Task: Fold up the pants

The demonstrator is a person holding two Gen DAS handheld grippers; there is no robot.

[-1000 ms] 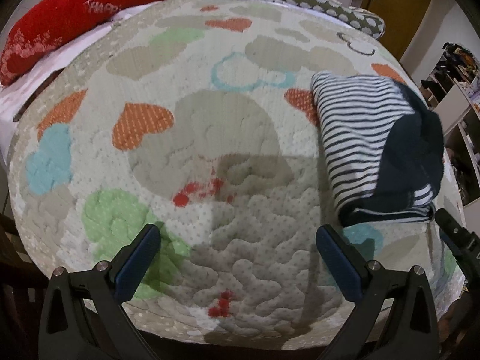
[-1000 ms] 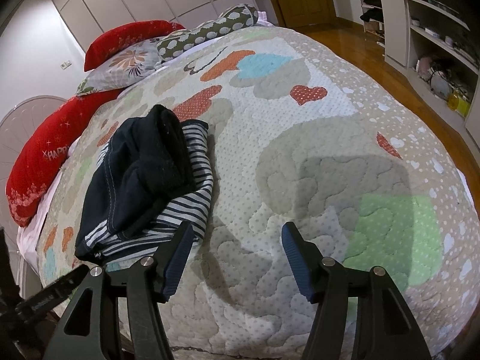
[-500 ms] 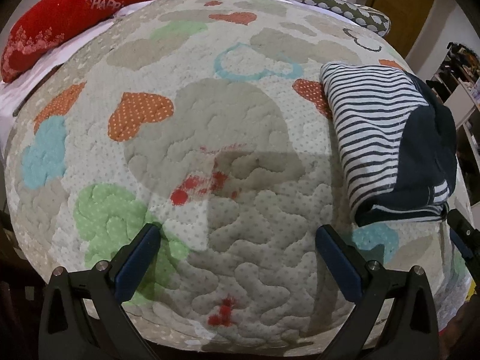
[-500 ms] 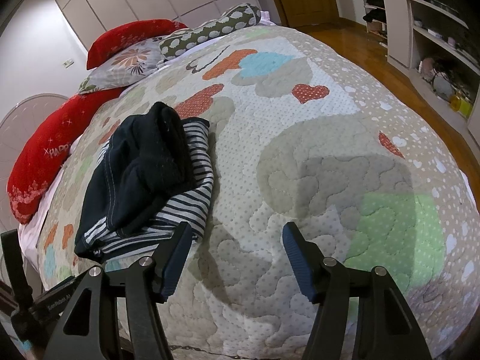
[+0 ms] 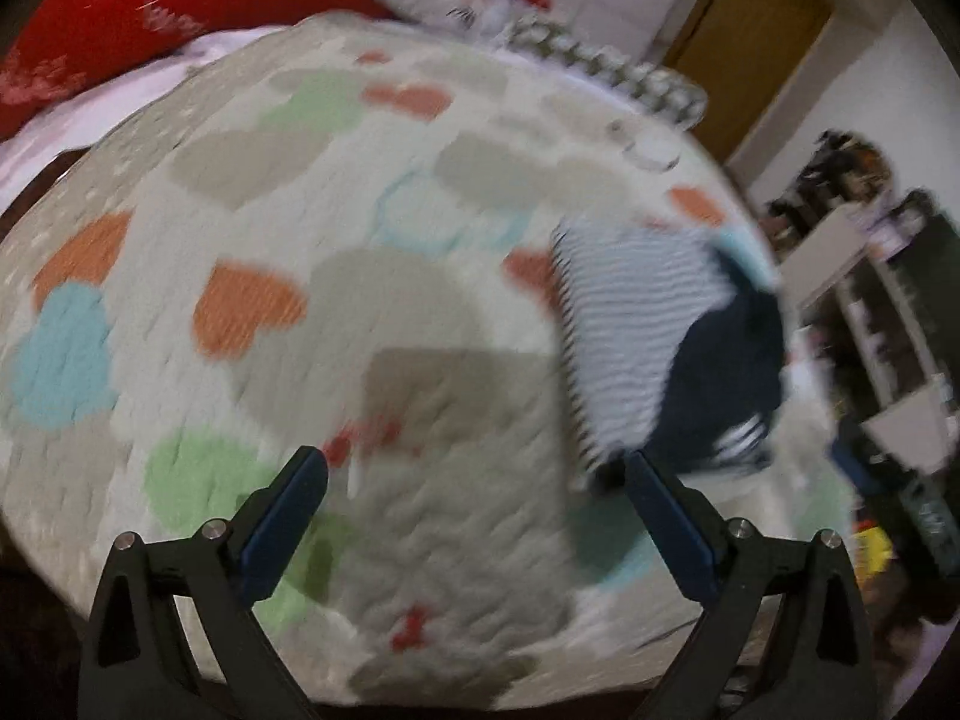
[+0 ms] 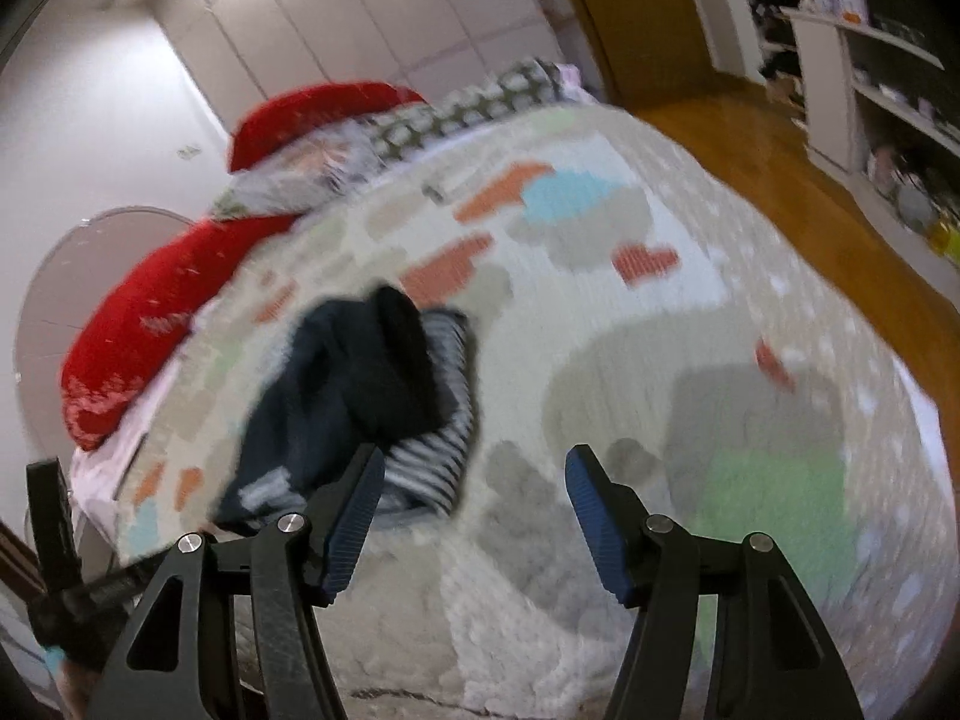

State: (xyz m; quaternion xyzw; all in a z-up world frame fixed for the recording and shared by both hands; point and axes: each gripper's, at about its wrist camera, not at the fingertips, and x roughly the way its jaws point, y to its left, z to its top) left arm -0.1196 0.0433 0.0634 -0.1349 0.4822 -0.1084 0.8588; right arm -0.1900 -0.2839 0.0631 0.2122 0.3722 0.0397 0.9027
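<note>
Both wrist views are motion-blurred; fine detail is unreadable.

Left wrist view: the left gripper [image 5: 477,480] sits over a quilted bedspread [image 5: 372,312] printed with orange, teal, green and beige hearts. Its two blue-padded fingers [image 5: 282,525] stand wide apart with only quilt showing between them; nothing is gripped. The pants [image 5: 672,354], a folded bundle of black-and-white striped cloth with a dark navy part on its right, lie on the quilt at about 2 o'clock from the gripper. The bundle's lower corner appears just above the tip of the right-hand finger; whether they touch cannot be told through the blur. A long red pillow [image 5: 156,18] lies along the far edge at 11 o'clock, a spotted pillow [image 5: 606,69] at 1 o'clock. A wooden door [image 5: 750,42] and shelving [image 5: 888,324] fill the right side.

Right wrist view: the right gripper [image 6: 474,492] also has its fingers apart, with bare quilt between the pads. The pants [image 6: 360,396] lie at about 11 o'clock from it, the dark part on top and the striped cloth beneath and to the right. The left-hand finger overlaps the bundle's near edge in the picture; contact cannot be judged. Red pillows [image 6: 150,324] are at 10 o'clock, a white wardrobe [image 6: 360,30] at 12 o'clock, and a wooden floor [image 6: 780,192] at 2 o'clock. Part of the other gripper's black frame [image 6: 54,546] shows at the lower left edge.
</note>
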